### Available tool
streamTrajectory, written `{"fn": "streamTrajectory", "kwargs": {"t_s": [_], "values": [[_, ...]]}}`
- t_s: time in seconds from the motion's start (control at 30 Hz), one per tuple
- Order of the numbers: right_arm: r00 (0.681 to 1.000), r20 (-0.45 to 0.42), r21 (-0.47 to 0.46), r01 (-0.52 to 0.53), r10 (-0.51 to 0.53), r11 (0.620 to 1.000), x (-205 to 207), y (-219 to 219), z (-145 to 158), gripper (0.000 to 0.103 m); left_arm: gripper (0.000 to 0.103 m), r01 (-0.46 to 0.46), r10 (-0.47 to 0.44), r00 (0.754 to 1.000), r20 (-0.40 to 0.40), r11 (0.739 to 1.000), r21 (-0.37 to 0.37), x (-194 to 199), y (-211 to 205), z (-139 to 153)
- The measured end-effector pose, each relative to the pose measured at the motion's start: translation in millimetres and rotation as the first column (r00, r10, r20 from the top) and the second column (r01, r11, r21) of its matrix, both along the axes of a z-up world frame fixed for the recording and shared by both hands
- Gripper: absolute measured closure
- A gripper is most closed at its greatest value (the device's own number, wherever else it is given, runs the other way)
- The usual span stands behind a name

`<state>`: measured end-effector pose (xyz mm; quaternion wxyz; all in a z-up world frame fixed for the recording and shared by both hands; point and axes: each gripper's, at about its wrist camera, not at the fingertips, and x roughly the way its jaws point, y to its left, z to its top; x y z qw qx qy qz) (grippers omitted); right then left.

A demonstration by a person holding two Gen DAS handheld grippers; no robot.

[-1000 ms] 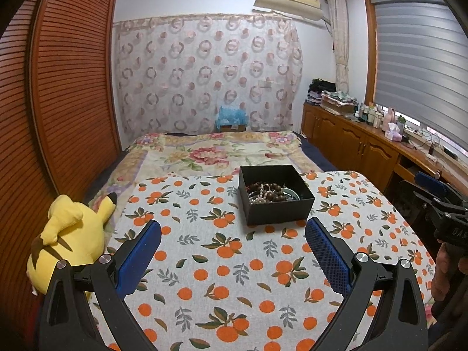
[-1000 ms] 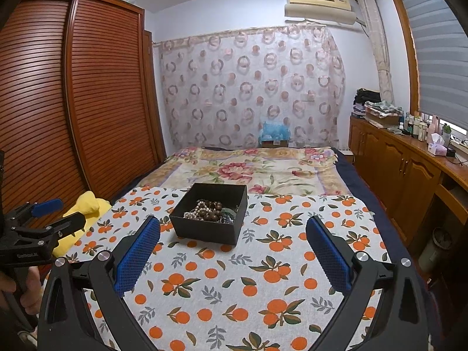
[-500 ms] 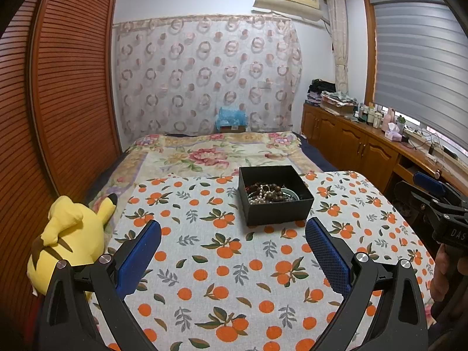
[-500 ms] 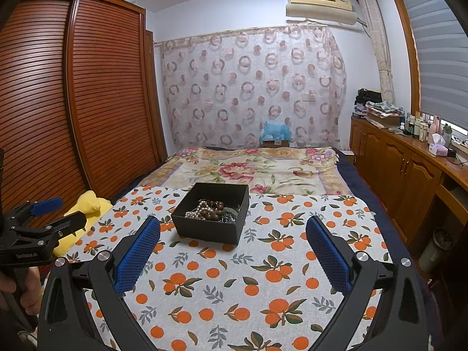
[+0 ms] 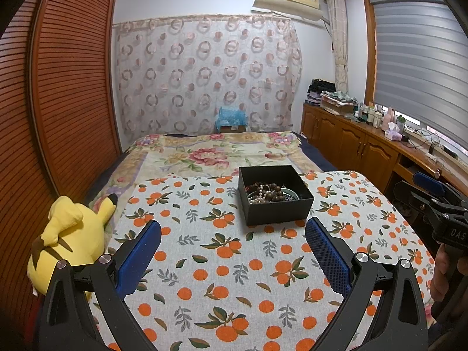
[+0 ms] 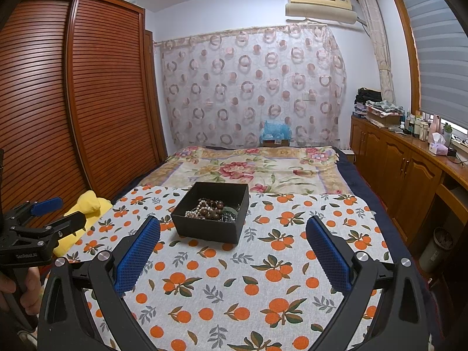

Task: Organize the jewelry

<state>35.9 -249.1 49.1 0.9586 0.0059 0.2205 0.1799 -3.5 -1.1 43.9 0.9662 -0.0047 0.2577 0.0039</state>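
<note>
Resting on the orange-print cloth (image 5: 222,263) is a black box (image 5: 275,213), open-topped, with the jewelry (image 5: 267,193) heaped inside it (brown and pearl-coloured beads tangled together). Left gripper (image 5: 232,241) and right gripper (image 6: 233,241) both hover short of the box, fingers spread wide and holding nothing; a yellow plush toy (image 5: 68,242) lies at the cloth's left edge

White letters "DAS", cut off at the picture's edge, stand on the black body of the right gripper (image 5: 438,201), and small pale lettering that seems to read "GenRobot.AI" stands on the left gripper (image 6: 58,213).
</note>
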Motion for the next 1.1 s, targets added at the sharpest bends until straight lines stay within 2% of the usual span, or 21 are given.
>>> {"fn": "streamTrajectory", "kwargs": {"t_s": [1.1], "values": [[1.000,-0.002,0.000,-0.002,0.002,1.000,-1.2,2.4,-0.9,0.003,0.008,0.000,0.000,1.000,0.003,1.000,0.000,-0.2,-0.3,2.0]]}}
